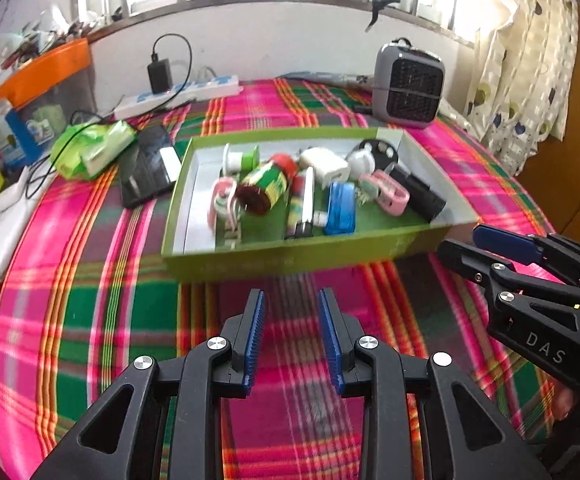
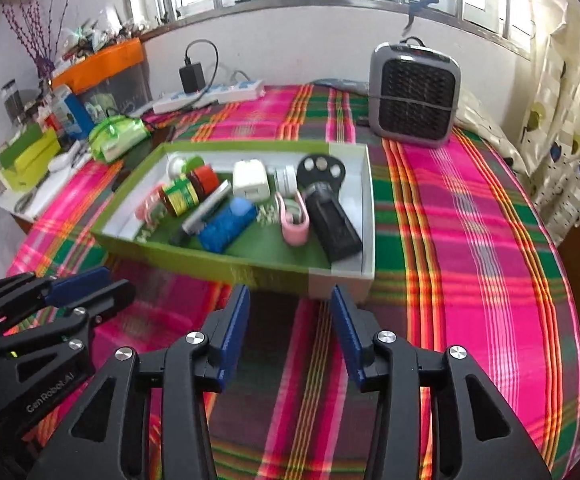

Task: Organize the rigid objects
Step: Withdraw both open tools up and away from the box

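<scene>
left wrist view has both tongs, left (image 1: 291, 336) and right (image 1: 489, 246), spread empty just before the green box (image 1: 290, 258) on the plaid bed, whose jumbled bottle (image 1: 268, 188), charger (image 1: 323, 166) and clips likely need sorting.

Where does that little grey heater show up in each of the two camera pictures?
Left wrist view: the heater stands upper right, beyond the far right corner of the green box.
Right wrist view: the heater stands upper centre-right, past the box's far right corner.
Shared landmark: the green box.
</scene>
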